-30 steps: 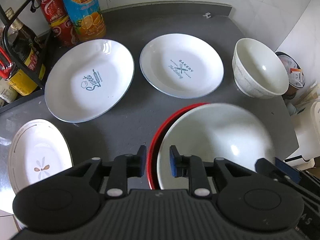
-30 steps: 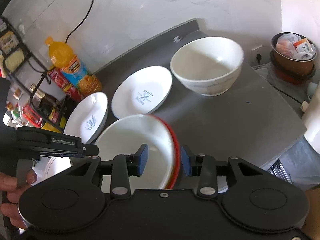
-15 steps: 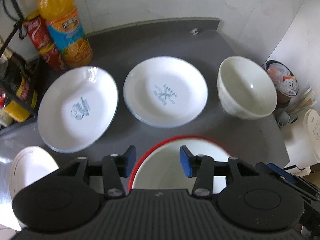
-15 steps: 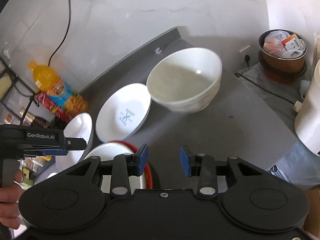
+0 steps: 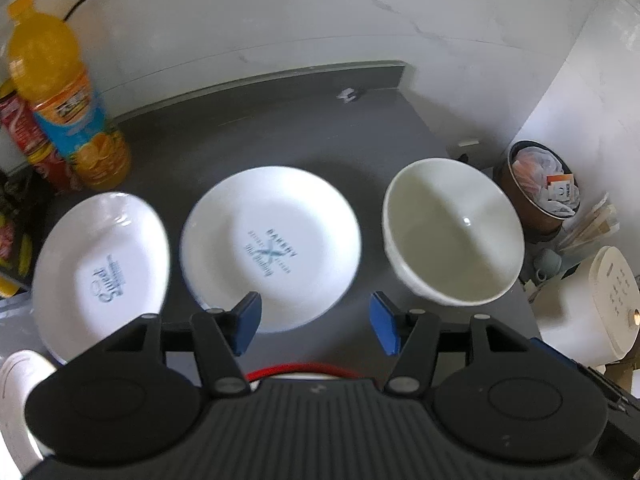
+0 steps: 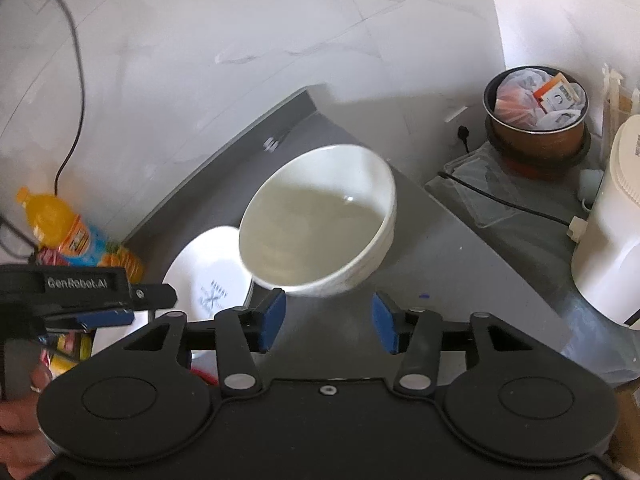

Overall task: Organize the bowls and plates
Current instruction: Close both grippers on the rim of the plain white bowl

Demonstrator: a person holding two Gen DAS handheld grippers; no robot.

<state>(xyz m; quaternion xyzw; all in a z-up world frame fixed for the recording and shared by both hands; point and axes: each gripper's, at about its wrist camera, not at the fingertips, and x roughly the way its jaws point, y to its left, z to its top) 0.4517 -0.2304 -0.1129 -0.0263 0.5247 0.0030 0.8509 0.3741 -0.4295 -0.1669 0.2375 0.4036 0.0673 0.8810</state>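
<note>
Two white plates sit mid-frame in the left wrist view on the dark grey surface (image 5: 304,132): left plate (image 5: 100,264) with blue script, maybe "Sweet", too blurred to be sure; centre plate (image 5: 272,248) printed "BAKERY" over crossed utensils, smaller words unreadable. Deep white bowl (image 5: 452,236) at right, empty, apart from the plates. Red-rimmed dish (image 5: 296,370) barely shows at lower centre under the tool body. Orange drink bottle (image 5: 60,92) upper left, label blurred; red cans (image 5: 24,132) behind it, text unreadable. Left tongs (image 5: 316,322) opening, blue pads apart, nothing between them. Right tongs (image 6: 329,320) opening too, nothing gripped; bowl (image 6: 320,216) just above them in that frame. "GenRobot.AI" reads on the other tool at left edge, a hand (image 6: 20,412) holding it. Brown bin (image 6: 536,120) upper right, white appliance (image 6: 612,240) right edge.
</note>
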